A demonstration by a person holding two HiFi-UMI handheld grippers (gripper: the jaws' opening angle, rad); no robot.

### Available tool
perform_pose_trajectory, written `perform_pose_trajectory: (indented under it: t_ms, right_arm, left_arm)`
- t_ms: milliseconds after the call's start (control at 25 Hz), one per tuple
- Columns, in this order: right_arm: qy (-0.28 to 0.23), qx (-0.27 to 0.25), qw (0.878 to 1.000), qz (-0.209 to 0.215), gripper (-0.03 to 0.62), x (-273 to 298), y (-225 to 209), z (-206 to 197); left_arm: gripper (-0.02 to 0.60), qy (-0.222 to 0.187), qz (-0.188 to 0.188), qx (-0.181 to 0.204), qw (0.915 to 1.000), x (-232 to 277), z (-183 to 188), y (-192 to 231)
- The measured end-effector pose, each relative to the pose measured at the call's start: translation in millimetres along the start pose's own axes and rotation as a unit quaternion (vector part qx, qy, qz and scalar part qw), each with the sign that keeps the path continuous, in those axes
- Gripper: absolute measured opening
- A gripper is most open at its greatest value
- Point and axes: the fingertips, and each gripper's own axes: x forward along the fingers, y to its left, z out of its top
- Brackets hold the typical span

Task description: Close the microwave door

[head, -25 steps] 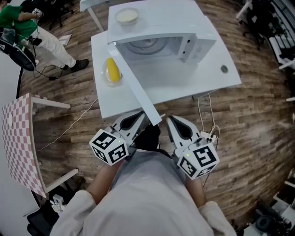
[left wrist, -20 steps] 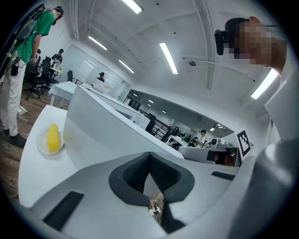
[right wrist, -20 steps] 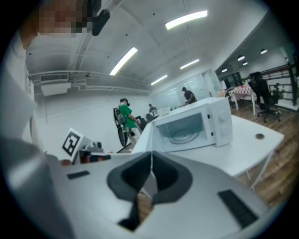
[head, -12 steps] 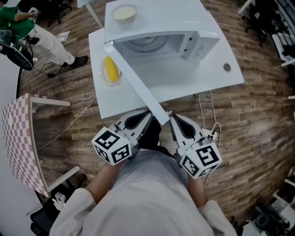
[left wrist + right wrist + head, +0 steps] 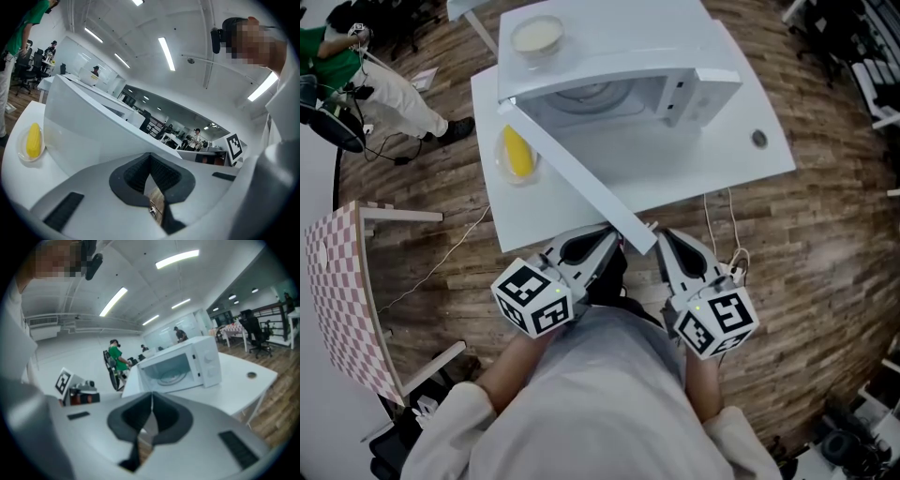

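Observation:
The white microwave (image 5: 675, 80) stands on a white table (image 5: 712, 173), with its cavity and glass turntable showing (image 5: 174, 369). Its door (image 5: 572, 173) is swung wide open toward me, and the free end reaches between my two grippers. My left gripper (image 5: 607, 240) is shut and empty, just left of the door's end; the door's outer face (image 5: 89, 136) fills the left gripper view. My right gripper (image 5: 667, 240) is also shut and empty, just right of the door's end and pointing at the open cavity. Whether either gripper touches the door, I cannot tell.
A corn cob on a clear plate (image 5: 517, 155) lies on the table left of the door. A bowl (image 5: 535, 37) sits on top of the microwave. A checkered table (image 5: 337, 291) stands at the left, and a person in green (image 5: 342, 52) is far left.
In the head view, the door's free end and both grippers have shifted slightly right and down. Both grippers stay shut.

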Motion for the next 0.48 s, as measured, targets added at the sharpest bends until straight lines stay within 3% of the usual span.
perform_pose_trajectory:
  t_ms: [480]
  right_arm:
    - [-0.001,0.015,1.000,-0.022,0.023,14,-33,14]
  left_arm:
    - [0.012,0.020,-0.034,0.003,0.9992,34,11,-2]
